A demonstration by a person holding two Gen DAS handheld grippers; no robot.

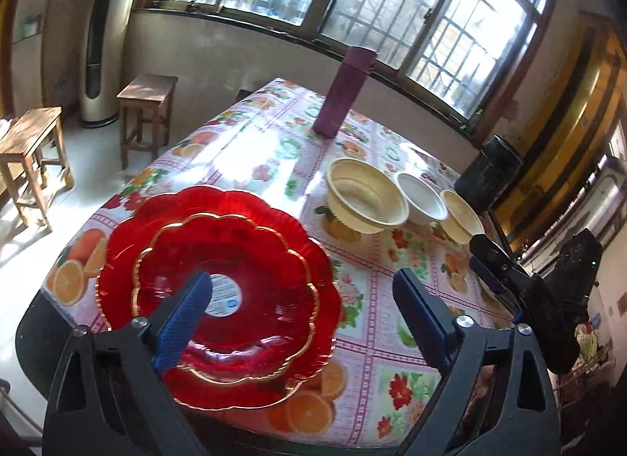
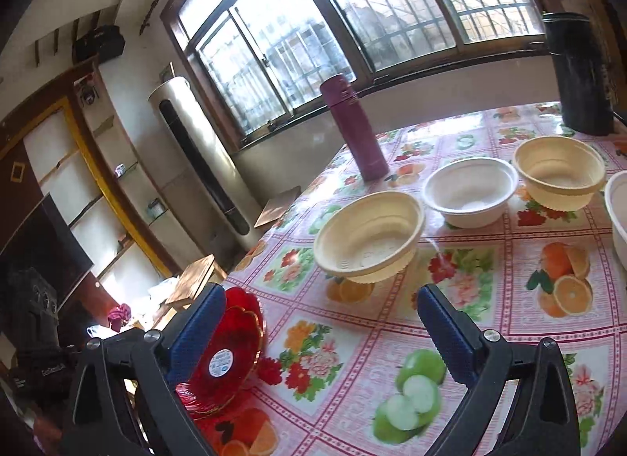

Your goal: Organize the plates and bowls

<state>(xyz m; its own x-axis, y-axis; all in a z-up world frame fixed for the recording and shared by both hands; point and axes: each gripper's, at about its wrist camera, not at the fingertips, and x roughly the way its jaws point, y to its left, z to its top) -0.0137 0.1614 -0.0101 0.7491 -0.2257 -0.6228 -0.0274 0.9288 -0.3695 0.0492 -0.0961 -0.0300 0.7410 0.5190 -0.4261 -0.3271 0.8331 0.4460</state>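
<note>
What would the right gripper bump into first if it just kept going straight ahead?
Probably the nearest cream bowl: it sits just beyond the right gripper's open fingers, bare tablecloth between. Depth is uncertain.

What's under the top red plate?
A larger red plate sits under the smaller red plate, its scalloped rim showing all round. Whether more plates lie below, I cannot tell. The tablecloth beneath the stack is covered.
</note>
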